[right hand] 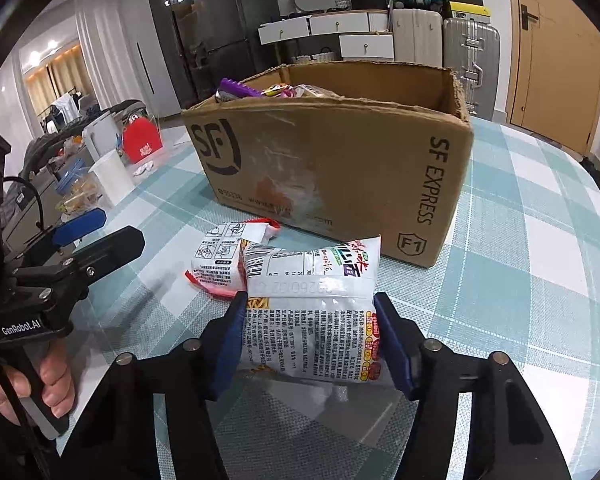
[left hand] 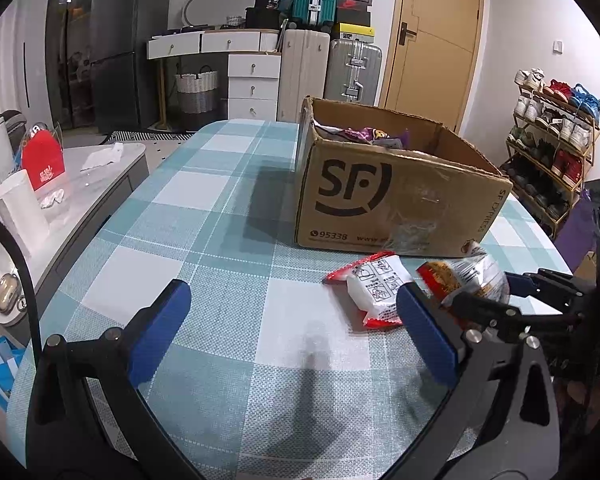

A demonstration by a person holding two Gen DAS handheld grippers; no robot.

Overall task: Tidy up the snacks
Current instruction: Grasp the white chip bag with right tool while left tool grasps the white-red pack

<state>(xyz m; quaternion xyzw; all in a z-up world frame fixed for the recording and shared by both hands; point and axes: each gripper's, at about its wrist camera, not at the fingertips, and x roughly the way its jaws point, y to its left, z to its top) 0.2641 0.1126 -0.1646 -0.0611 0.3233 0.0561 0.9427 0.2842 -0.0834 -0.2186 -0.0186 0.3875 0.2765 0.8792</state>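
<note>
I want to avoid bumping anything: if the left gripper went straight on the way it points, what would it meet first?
Probably just the checked tablecloth: the left gripper stands open, tilted down at bare cloth. The red-and-white snack packet lies off to its right, the SF cardboard box farther back; depth is uncertain.

Right gripper (right hand: pixel 310 344) sits low in frame, blue pads (right hand: pixel 230 344) pressing both sides of a white noodle packet (right hand: pixel 312 312), printed back facing up w/ barcode near the top. Packet's far end overlaps a second, smaller red-edged packet (right hand: pixel 220 260) lying flat on the checked tablecloth (right hand: pixel 520 260). Just behind both stands an open SF Express cardboard box (right hand: pixel 340 168), snack bags (right hand: pixel 260 90) poking above the rim at its left side. Left gripper (right hand: pixel 96 232) shows at frame left, jaws apart, nothing btwn them, a hand (right hand: pixel 40 384) wrapped round its handle. Bkgd: suitcases (right hand: pixel 440 32), white drawers, wooden door.
</note>
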